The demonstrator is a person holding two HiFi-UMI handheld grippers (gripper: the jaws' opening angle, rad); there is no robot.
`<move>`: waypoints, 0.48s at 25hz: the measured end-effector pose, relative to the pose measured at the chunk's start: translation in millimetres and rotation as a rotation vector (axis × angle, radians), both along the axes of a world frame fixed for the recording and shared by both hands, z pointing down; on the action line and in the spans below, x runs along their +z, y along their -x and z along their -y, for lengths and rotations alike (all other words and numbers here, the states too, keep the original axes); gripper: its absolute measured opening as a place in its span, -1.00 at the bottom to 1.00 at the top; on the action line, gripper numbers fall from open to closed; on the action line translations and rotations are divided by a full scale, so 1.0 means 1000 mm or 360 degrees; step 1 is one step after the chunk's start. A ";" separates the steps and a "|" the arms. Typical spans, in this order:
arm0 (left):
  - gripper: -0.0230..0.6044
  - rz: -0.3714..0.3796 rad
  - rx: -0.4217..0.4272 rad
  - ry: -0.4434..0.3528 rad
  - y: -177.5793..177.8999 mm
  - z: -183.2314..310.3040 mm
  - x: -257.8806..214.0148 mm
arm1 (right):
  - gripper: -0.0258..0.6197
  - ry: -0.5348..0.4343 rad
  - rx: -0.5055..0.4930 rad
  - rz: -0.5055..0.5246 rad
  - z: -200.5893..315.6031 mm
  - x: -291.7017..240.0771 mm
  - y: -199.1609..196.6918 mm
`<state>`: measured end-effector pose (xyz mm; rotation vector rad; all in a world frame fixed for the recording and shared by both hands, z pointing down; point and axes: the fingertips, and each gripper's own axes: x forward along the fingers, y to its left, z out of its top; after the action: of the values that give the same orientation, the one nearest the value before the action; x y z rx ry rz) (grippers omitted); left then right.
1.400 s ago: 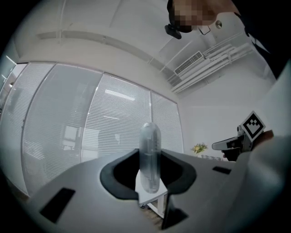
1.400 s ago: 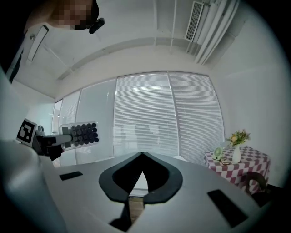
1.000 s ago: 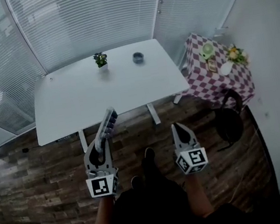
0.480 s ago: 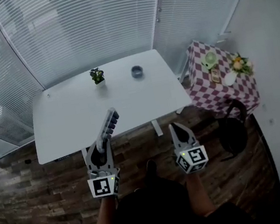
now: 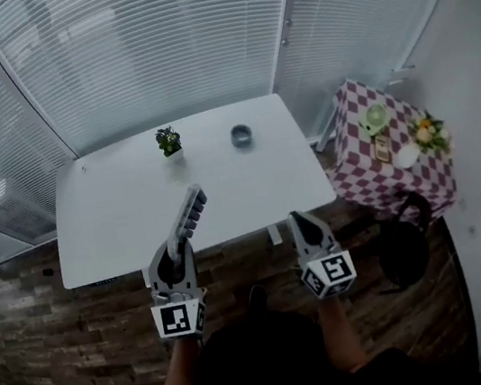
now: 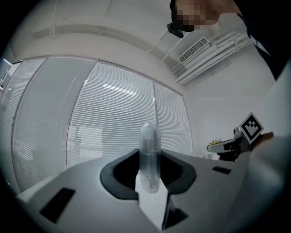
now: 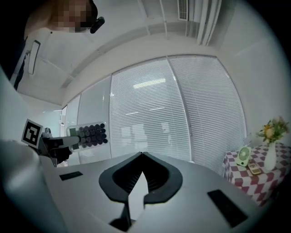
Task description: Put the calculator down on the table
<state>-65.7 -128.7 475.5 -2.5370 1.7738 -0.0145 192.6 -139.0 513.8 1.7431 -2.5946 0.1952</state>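
The calculator (image 5: 188, 220), a long grey slab with dark keys, sticks forward out of my left gripper (image 5: 174, 249), which is shut on its near end. Its far end reaches over the near edge of the white table (image 5: 109, 227). In the left gripper view the calculator (image 6: 150, 154) stands edge-on between the jaws. In the right gripper view the calculator (image 7: 89, 135) shows its keys at the left. My right gripper (image 5: 306, 224) hangs level beside the left one, short of the table's edge, its jaws shut with nothing between them (image 7: 142, 157).
A small potted plant (image 5: 168, 141) and a small grey bowl (image 5: 241, 135) stand near the table's far edge. A checkered side table (image 5: 374, 174) with a fan and flowers stands at the right, a black bag (image 5: 405, 249) below it. Window blinds close off the back.
Both grippers have come closer to the white table. The calculator's far end, earlier short of the near edge, now lies over it. Both grips look the same.
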 end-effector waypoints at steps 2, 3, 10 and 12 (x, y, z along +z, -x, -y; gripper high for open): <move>-0.61 0.0024 -0.0034 0.0032 -0.004 0.012 0.001 | -0.90 0.0004 -0.0027 -0.0002 0.014 0.000 -0.005; -0.61 0.0026 -0.0047 0.0045 -0.008 0.019 0.001 | -0.90 0.0007 -0.0039 -0.0010 0.023 -0.001 -0.008; -0.61 -0.0024 -0.0100 0.0053 -0.020 0.049 0.002 | -0.90 0.0018 -0.0100 -0.0028 0.060 -0.004 -0.012; -0.61 0.0008 -0.0115 0.0100 -0.015 0.054 0.008 | -0.90 0.0035 -0.0112 -0.0025 0.066 0.000 -0.008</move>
<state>-50.2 -182.7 483.5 -2.5110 1.8915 -0.0800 201.1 -204.6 513.4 1.6368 -2.6271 0.2070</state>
